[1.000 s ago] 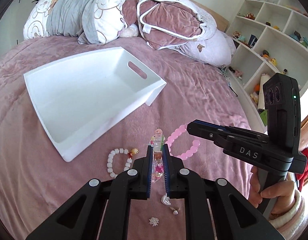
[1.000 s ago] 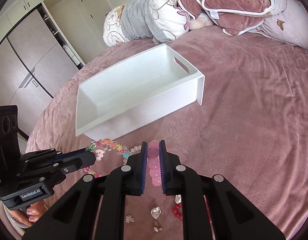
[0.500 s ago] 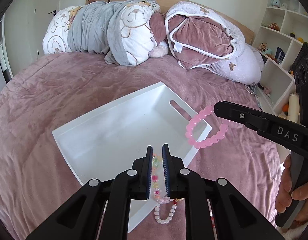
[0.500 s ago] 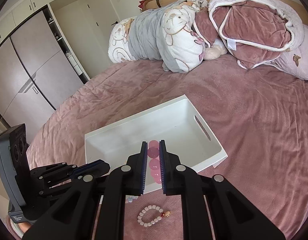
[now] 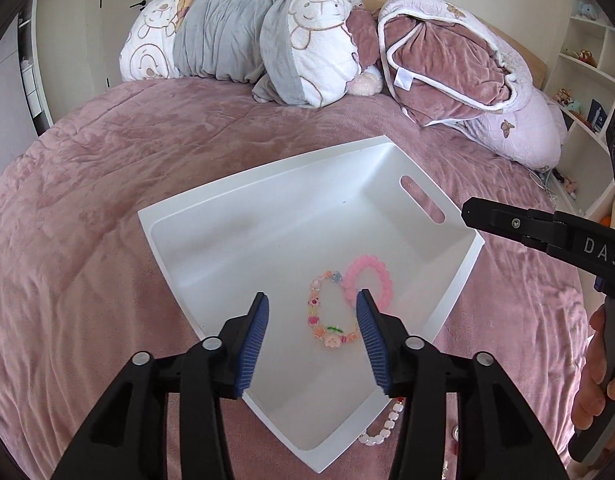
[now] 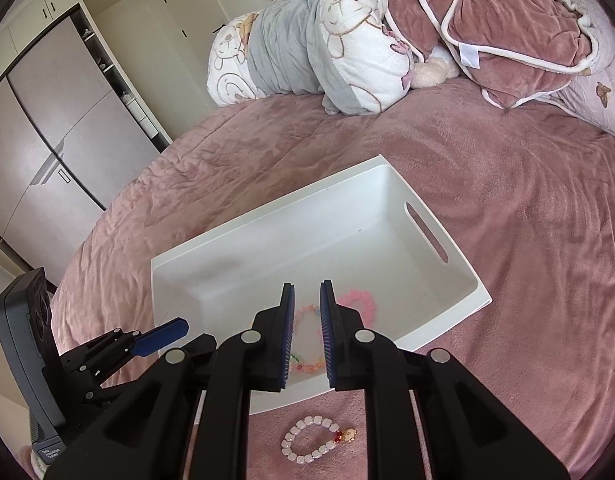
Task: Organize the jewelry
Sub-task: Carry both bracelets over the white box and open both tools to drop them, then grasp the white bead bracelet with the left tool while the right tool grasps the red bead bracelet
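Pink bedspread (image 5: 107, 184), seemingly flower-beaded bracelet (image 5: 319, 316)

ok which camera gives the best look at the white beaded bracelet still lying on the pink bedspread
The right wrist view. There the white beaded bracelet lies whole on the pink bedspread, just outside the white plastic bin, with its small charm visible. The left wrist view catches only part of it, the rest is hidden behind the bin and the left gripper.

Both wrist cameras are looking steeply down along their fingers from close above the white tray (image 5: 179, 236) on the bed (image 5: 87, 184), the right one sitting further right, both sharing the tray (image 6: 439, 320), bracelets and pillows.
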{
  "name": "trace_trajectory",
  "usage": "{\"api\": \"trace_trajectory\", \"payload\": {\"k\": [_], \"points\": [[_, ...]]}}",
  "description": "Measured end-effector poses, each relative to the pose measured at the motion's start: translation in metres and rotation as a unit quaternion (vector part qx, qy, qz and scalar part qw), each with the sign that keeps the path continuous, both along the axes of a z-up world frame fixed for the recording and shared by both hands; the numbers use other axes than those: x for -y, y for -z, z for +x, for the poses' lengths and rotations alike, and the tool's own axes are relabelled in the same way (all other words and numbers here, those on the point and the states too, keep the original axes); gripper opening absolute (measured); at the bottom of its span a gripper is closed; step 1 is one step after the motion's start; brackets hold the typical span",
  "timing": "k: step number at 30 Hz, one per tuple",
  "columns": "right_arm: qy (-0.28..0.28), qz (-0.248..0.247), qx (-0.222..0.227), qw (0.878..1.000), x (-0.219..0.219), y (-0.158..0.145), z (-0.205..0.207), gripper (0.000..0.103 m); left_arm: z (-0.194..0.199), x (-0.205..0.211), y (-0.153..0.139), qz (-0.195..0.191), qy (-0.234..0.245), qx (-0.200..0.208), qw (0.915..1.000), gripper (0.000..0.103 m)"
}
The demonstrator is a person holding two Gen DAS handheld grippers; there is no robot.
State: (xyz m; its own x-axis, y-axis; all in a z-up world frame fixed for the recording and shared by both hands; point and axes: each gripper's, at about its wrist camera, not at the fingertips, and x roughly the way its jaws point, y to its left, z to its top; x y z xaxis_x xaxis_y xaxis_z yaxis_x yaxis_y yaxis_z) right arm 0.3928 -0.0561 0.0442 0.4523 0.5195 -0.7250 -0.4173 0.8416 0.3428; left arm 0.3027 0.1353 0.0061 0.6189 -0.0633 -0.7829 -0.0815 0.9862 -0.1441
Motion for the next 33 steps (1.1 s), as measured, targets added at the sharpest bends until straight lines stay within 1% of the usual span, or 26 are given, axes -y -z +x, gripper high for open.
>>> {"api": "trace_trajectory", "payload": {"k": [1,2,3,4,8,9,10,13,15,16,18,22,25,27,30,31,33], "points": [[0.002,-0.003,0.009,1.000,0.002,-0.004,-0.004,0.035,-0.004,0.000,-0.004,0.004,-0.005,0.009,0.9999,0.064],[0.005,-0.008,0.021,1.000,0.005,-0.009,-0.008,0.043,-0.007,0.002,-0.008,0.012,-0.008,0.017,0.9998,0.067],[0.008,-0.014,0.035,0.999,0.008,-0.014,-0.013,0.056,-0.011,0.004,-0.014,0.017,-0.008,0.026,0.9995,0.073],[0.010,-0.020,0.049,0.999,0.011,-0.019,-0.019,0.061,-0.015,0.006,-0.020,0.021,-0.006,0.034,0.9992,0.078],[0.009,-0.044,0.092,0.995,0.028,-0.037,-0.042,0.063,-0.035,0.025,-0.043,0.062,0.018,0.067,0.9957,0.085],[0.010,-0.050,0.102,0.994,0.034,-0.040,-0.048,0.069,-0.041,0.031,-0.047,0.073,0.027,0.075,0.9942,0.087],[0.009,-0.055,0.112,0.992,0.040,-0.044,-0.056,0.072,-0.048,0.038,-0.052,0.080,0.037,0.082,0.9927,0.090],[0.005,-0.074,0.136,0.988,0.059,-0.050,-0.079,0.081,-0.067,0.058,-0.061,0.100,0.067,0.100,0.9877,0.092],[0.000,-0.090,0.147,0.985,0.072,-0.049,-0.095,0.082,-0.079,0.071,-0.064,0.106,0.088,0.107,0.9847,0.092],[-0.004,-0.098,0.149,0.984,0.078,-0.047,-0.102,0.084,-0.085,0.078,-0.063,0.109,0.097,0.108,0.9833,0.092],[-0.005,-0.115,0.150,0.982,0.091,-0.041,-0.116,0.086,-0.095,0.090,-0.059,0.119,0.111,0.110,0.9806,0.092],[-0.008,-0.131,0.136,0.982,0.114,-0.021,-0.138,0.086,-0.113,0.108,-0.046,0.133,0.129,0.108,0.9767,0.092],[-0.005,-0.134,0.119,0.984,0.130,-0.003,-0.152,0.086,-0.121,0.112,-0.033,0.132,0.138,0.095,0.9770,0.092],[-0.004,-0.135,0.108,0.985,0.138,0.008,-0.159,0.086,-0.123,0.112,-0.021,0.123,0.143,0.080,0.9787,0.093],[0.002,-0.151,0.090,0.984,0.145,0.030,-0.166,0.085,-0.121,0.108,0.002,0.084,0.169,0.047,0.9810,0.092],[0.001,-0.156,0.085,0.984,0.145,0.038,-0.168,0.084,-0.120,0.108,0.011,0.084,0.172,0.040,0.9807,0.092],[0.000,-0.167,0.074,0.983,0.144,0.056,-0.170,0.080,-0.117,0.110,0.026,0.100,0.179,0.028,0.9785,0.092]]}}
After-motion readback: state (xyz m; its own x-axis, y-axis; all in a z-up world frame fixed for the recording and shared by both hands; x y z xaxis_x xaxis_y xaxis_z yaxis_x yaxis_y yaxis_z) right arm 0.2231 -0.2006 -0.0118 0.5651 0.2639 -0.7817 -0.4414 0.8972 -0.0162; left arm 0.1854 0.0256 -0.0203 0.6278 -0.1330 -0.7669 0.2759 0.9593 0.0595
